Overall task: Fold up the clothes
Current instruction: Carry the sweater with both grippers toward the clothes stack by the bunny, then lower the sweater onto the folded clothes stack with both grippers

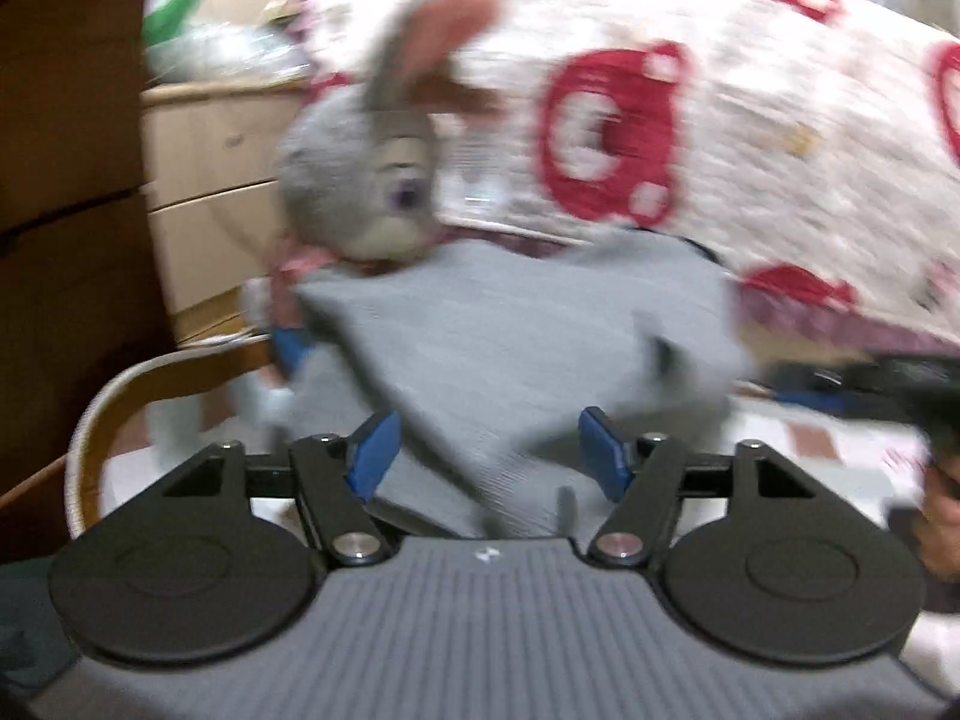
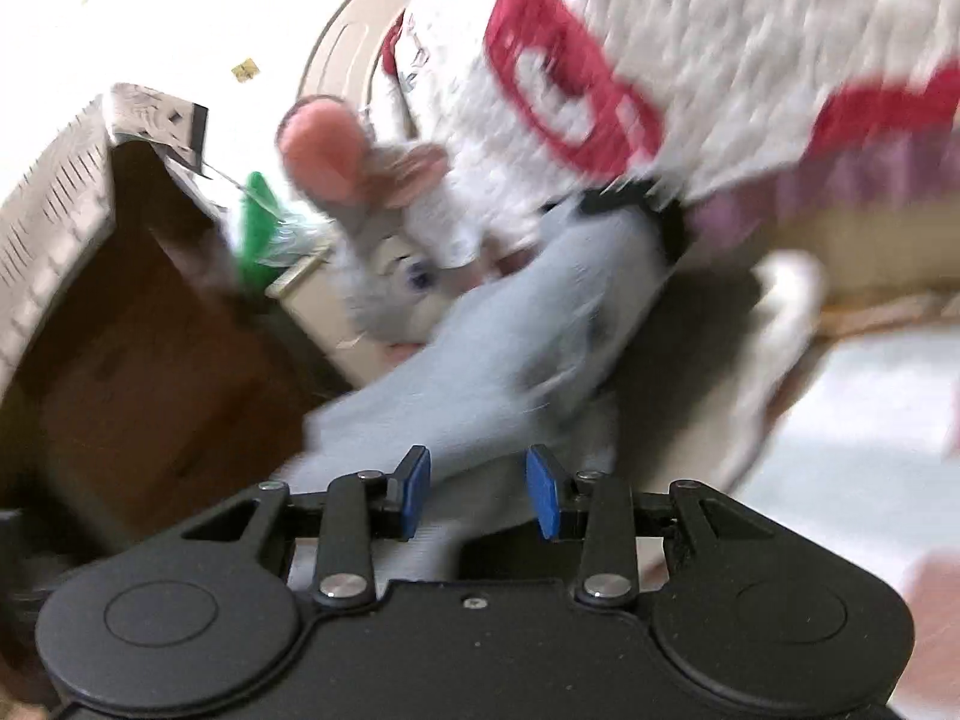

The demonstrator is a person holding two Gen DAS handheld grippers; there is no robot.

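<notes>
Both hand-held grippers, left (image 1: pixel 489 450) and right (image 2: pixel 478 492), stand wide around the blurred grey ribbed-knit garment (image 1: pixel 510 336); judged advice: pinch edges squarely, clear of the grey plush rabbit (image 1: pixel 366 192).

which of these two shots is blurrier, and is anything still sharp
Both are motion-smeared: left wrist view streaks the grey ribbed garment and grey plush rabbit; right wrist view smears more, with blown-out white top left. Only each black claw body stays sharp.
</notes>
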